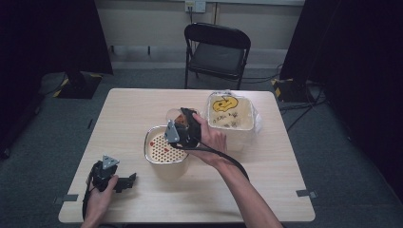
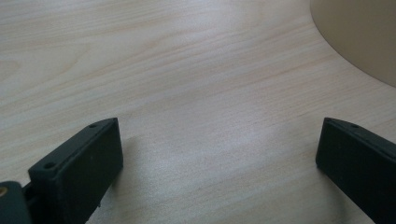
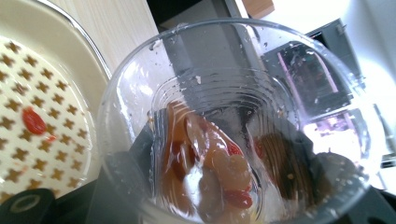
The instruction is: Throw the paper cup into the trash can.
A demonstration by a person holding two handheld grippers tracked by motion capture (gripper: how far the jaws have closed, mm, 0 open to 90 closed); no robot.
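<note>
We can read no text for certain — the lined bin point(image 1: 231, 118) shows dark marks, perhaps writing, under a yellow shape — too small to make out.

Both forearms are bare, with no sleeves in sight. Each hand carries a black gripper topped by a grey three-cornered plate: the left gripper point(image 1: 124, 182) at lower left, the right gripper point(image 1: 183, 128) at centre. A black cable point(image 1: 233, 164) trails from the right one. The left one's jaws are blocky black slabs with small screw holes.

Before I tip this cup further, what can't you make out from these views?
- Right gripper jaws: high view, hidden by the hand; right gripper view, blurred behind the cup.
- Cup contents: right gripper view, smeared by the wall; pieces unidentifiable.
- Strainer: right gripper view, cut off at left edge.
- Bin contents: high view, too small.
</note>
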